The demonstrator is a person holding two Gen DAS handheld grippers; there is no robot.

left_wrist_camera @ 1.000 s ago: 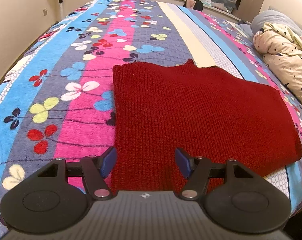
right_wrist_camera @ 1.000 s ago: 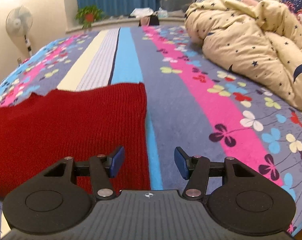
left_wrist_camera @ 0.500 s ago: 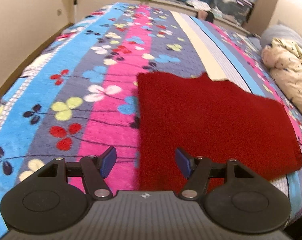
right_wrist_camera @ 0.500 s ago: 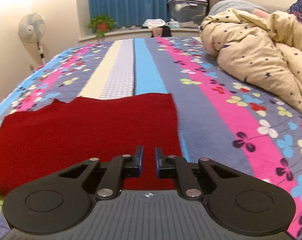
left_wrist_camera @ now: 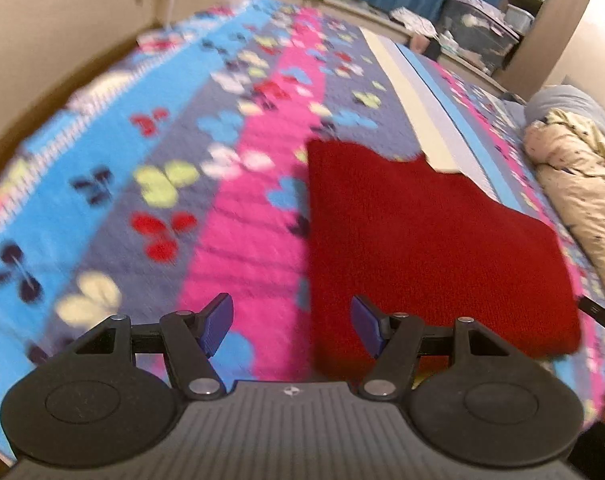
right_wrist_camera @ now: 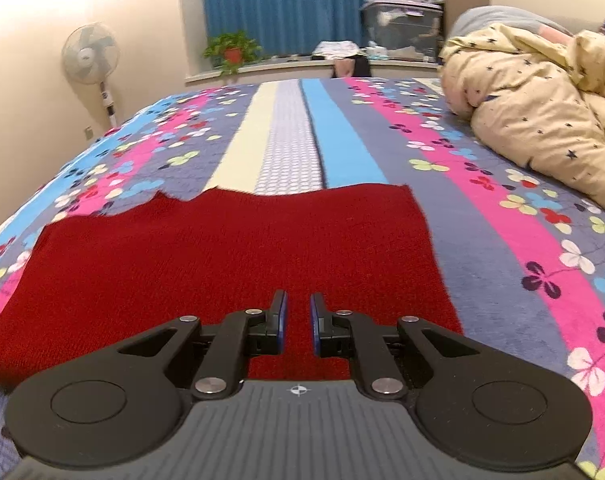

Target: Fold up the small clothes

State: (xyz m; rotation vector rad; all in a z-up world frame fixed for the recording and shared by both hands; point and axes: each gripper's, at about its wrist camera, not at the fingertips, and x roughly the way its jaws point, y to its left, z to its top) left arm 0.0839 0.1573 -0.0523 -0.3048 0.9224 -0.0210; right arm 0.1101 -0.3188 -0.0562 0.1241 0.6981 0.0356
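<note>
Sweater (left_wrist_camera: 422, 240) lies flat on the bed (left_wrist_camera: 242, 220) — left gripper (left_wrist_camera: 292, 326) apart, right gripper (right_wrist_camera: 298, 322) together, empty; each should pinch a near corner squarely.

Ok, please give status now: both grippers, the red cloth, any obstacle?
Left gripper open, empty. Right gripper shut, holding nothing. Red knit garment flat on bedspread, folded. Crumpled duvet lies aside, no obstacle.

Dark red knitted garment (left_wrist_camera: 422, 240) (right_wrist_camera: 222, 256), folded into a flat rectangle, lying smooth on the floral striped bedspread (right_wrist_camera: 502, 216); notched far edge.
</note>
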